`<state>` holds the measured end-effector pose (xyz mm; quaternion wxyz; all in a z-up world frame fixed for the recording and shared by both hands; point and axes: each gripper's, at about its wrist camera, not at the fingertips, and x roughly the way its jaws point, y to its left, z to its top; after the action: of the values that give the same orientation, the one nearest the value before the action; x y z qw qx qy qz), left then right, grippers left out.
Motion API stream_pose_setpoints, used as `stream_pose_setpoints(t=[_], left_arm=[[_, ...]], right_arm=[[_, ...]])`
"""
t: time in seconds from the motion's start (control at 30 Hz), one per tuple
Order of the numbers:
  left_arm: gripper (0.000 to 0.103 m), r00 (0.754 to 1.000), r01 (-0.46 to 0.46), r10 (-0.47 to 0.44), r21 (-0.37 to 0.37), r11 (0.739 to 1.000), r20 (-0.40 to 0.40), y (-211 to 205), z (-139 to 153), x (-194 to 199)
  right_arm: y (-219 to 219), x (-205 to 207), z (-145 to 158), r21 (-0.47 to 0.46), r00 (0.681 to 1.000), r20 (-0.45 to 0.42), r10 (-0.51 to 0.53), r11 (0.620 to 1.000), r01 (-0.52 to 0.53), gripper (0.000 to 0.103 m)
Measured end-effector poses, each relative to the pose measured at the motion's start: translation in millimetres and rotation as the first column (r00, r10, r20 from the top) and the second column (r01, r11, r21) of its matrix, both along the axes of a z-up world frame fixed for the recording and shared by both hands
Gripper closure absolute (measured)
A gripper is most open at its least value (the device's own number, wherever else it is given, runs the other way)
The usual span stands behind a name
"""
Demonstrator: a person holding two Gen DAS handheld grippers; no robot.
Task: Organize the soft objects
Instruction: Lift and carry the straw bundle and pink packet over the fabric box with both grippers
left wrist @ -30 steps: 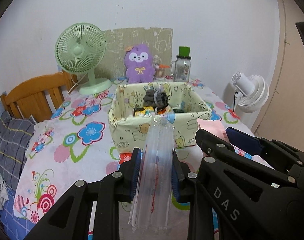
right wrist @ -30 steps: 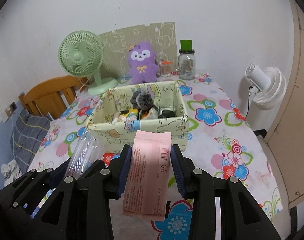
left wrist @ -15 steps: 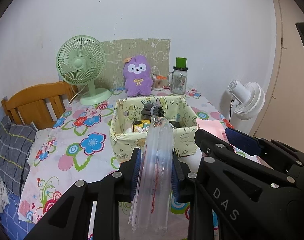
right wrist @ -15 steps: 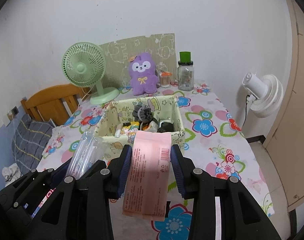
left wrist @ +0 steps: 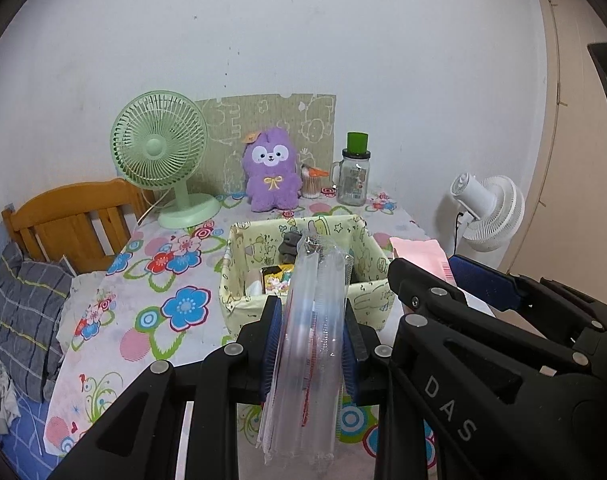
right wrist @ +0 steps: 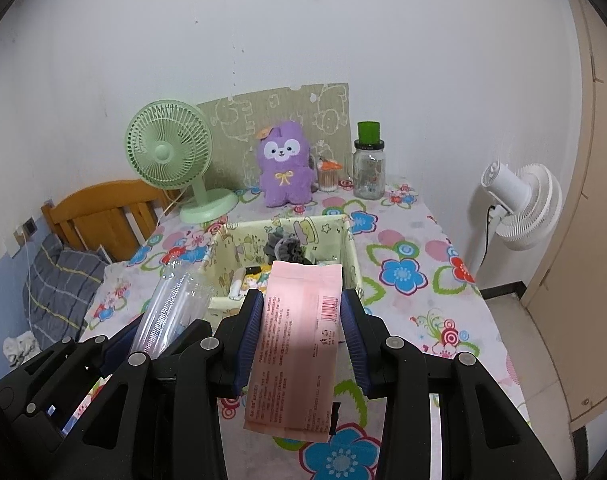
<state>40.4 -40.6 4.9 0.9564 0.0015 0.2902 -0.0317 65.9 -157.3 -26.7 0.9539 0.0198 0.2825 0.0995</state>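
Observation:
My left gripper (left wrist: pixel 309 344) is shut on a clear plastic packet (left wrist: pixel 309 360) and holds it above the near table edge. It also shows at the left of the right wrist view (right wrist: pixel 171 308). My right gripper (right wrist: pixel 301 340) is shut on a pink packet (right wrist: pixel 299 340), held beside the left one; it shows in the left wrist view (left wrist: pixel 421 256). A pale yellow fabric bin (left wrist: pixel 235 304) (right wrist: pixel 353 256) stands ahead on the table, holding a grey soft item (right wrist: pixel 283 246) and small packets.
A green desk fan (left wrist: pixel 159 148), a purple plush toy (left wrist: pixel 269 176), a jar with a green lid (left wrist: pixel 353 176) and a patterned board stand at the back of the flowered tablecloth (left wrist: pixel 143 304). A white fan (right wrist: pixel 519 208) stands right. A wooden bed frame (left wrist: pixel 75 220) lies left.
Both grippers have pulled back and risen from the bin with their packets still held. The bin now looks smaller and farther away.

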Motion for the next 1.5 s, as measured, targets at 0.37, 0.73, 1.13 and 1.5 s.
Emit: stream_pose_setpoints(t=[0.37,0.73,1.13,1.5], left_arm=[[0.076,1.000,0.003,-0.003,-0.001,1.000,0.010,3.4,10.2,14.3],[0.076,1.000,-0.006,0.006,-0.009,1.000,-0.001,11.8,12.6,36.2],[0.076,1.000,-0.006,0.005,-0.015,1.000,-0.018,14.1,8.8,67.7],[0.076,0.999,-0.010,0.010,-0.015,1.000,-0.036,13.6,2.4,97.1]], right_arm=[[4.2,15.2,11.3,0.001,1.000,0.007,0.001,1.000,-0.001,0.060],[13.0,39.3,13.8,-0.006,1.000,-0.002,0.013,1.000,-0.013,0.060],[16.4,72.0,11.1,-0.018,1.000,-0.019,0.014,1.000,-0.015,0.060],[17.6,105.0,4.2,-0.024,0.999,-0.042,0.017,1.000,-0.018,0.060]])
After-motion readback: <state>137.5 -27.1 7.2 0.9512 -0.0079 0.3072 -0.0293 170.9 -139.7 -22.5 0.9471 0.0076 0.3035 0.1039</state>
